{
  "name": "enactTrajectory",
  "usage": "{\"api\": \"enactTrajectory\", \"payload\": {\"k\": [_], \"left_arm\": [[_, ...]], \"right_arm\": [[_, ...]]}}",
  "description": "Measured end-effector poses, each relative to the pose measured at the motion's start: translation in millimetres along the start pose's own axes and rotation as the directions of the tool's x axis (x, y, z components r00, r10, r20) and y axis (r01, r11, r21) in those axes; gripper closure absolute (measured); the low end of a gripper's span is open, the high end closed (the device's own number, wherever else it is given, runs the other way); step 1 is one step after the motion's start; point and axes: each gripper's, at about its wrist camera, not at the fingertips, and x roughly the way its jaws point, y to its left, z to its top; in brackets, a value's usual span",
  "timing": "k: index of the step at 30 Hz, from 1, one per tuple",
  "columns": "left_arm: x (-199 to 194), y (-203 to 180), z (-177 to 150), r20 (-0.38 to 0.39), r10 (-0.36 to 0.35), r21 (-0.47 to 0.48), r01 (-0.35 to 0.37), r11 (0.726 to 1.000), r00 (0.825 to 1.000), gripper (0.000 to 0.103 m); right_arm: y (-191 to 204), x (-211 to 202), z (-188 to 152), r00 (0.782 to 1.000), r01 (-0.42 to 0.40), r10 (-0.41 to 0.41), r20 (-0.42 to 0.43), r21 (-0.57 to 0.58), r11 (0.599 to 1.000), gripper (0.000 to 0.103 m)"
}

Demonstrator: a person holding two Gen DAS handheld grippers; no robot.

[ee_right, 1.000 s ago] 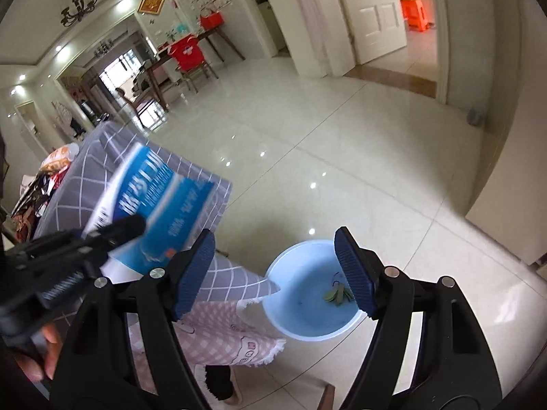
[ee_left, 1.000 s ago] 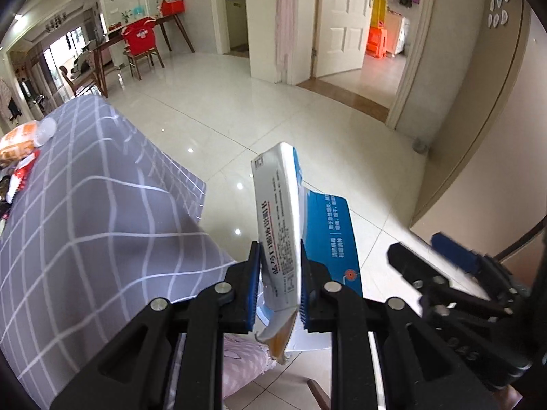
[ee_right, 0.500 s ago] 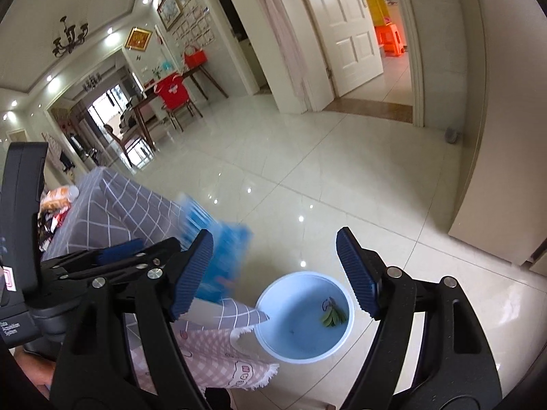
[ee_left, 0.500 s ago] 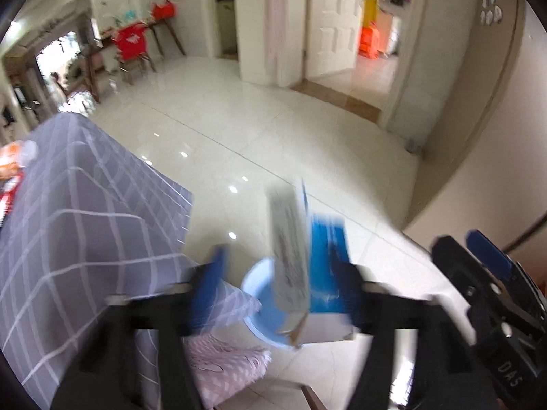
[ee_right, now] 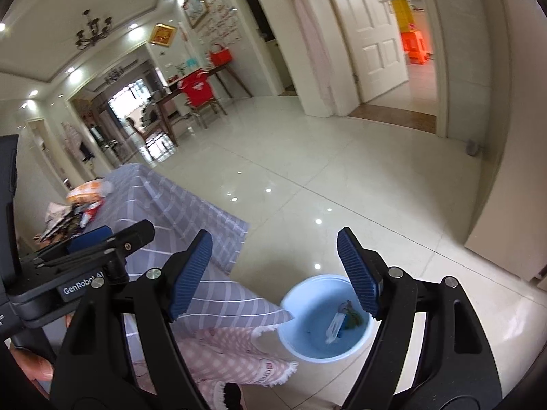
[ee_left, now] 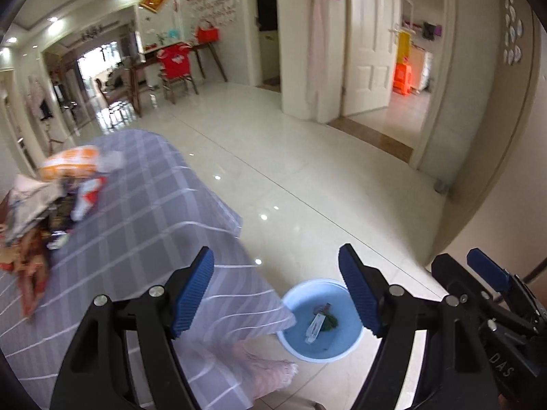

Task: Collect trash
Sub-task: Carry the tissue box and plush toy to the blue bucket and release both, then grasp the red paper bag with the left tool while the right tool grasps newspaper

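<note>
Gone from the left gripper (ee_left: pixel 275 288) was the blue-and-white box (ee_left: pixel 315 327); it lay in the pale blue bin (ee_left: pixel 319 321) on the tiled floor (ee_left: pixel 307 177). Both grippers hung wide open and empty, the right gripper (ee_right: pixel 273 275) too. Next, I reckoned, came the wrapper pile (ee_left: pixel 51 198) at the checked bench's (ee_left: pixel 143 239) far end: swing left, reach, pinch one.

Your left wrist view looks forward and down past the table's grey checked cloth (ee_left: pixel 136 246) to the blue bin (ee_left: pixel 319 321) on the floor. Your right wrist view, just beside it, faces likewise; both share bin (ee_right: pixel 324 317), cloth (ee_right: pixel 191 212) and hallway.
</note>
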Motion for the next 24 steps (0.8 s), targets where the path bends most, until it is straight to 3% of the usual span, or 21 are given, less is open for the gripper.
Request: {"api": "enactTrajectory", "payload": {"k": [6,11,17,24], "left_arm": [[-44.3,59.1,-1.0,0.056,0.099,-0.078,-0.095,0.992,0.993,0.025],[-67.5,118.1,-9.3,0.06,0.164,-0.172,-0.152,0.973,0.985,0.024],[-79.2,186.3,-27.6,0.017,0.257,-0.25,-0.244,0.937,0.966,0.024],[-76.3,247.6,-52.8,-0.051,0.297,-0.328,-0.297,0.897,0.953,0.024]], "right_arm": [[50.0,-0.1,7.2,0.996,-0.092,0.092,-0.006,-0.08,0.993,0.027],[104.2,7.3,9.8,0.983,-0.181,0.179,-0.032,-0.143,0.973,0.027],[171.4,23.1,5.8,0.962,-0.271,0.254,-0.104,-0.224,0.936,0.026],[231.1,48.4,-6.4,0.941,-0.326,0.282,-0.184,-0.287,0.901,0.026]]}}
